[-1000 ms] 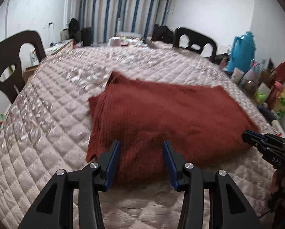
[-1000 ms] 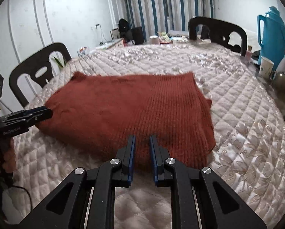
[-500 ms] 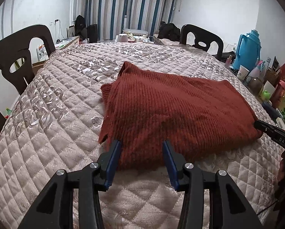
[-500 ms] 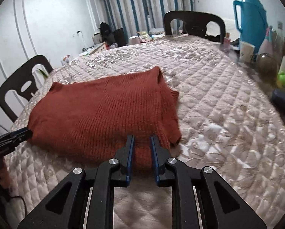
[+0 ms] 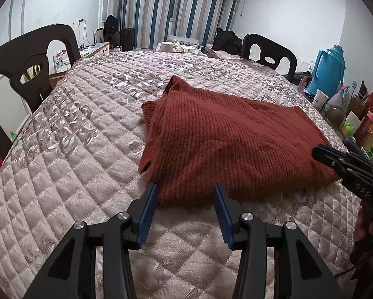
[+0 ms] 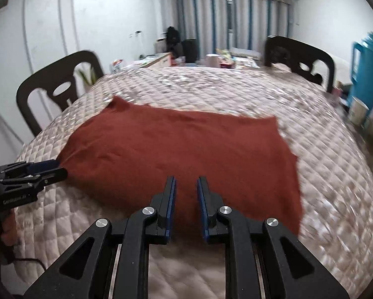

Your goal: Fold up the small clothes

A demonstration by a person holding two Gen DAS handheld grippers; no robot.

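A rust-red knitted sweater (image 5: 224, 139) lies folded flat on the quilted table cover (image 5: 74, 162). My left gripper (image 5: 184, 189) is open at the sweater's near left corner, and the cloth's near edge shows between its blue pads without being pinched. The right wrist view is motion-blurred. In it my right gripper (image 6: 185, 182) hovers over the sweater (image 6: 181, 149) near its front edge, with a narrow gap between its jaws and nothing in it. Each gripper shows in the other's view: the right gripper (image 5: 321, 153) at the sweater's right edge, the left gripper (image 6: 54, 170) at its left corner.
Dark chairs (image 5: 29, 74) (image 5: 268, 54) stand at the table's left and far sides. A blue thermos (image 5: 328, 69), cups and bottles (image 5: 361, 124) crowd the right edge. Bare quilt lies left of and beyond the sweater. A person's hand (image 6: 2, 226) holds the left gripper.
The right gripper has swung sideways, so the sweater sits centred in its view instead of to the left. The left gripper has shifted slightly along the near edge. Both jaws look unchanged.
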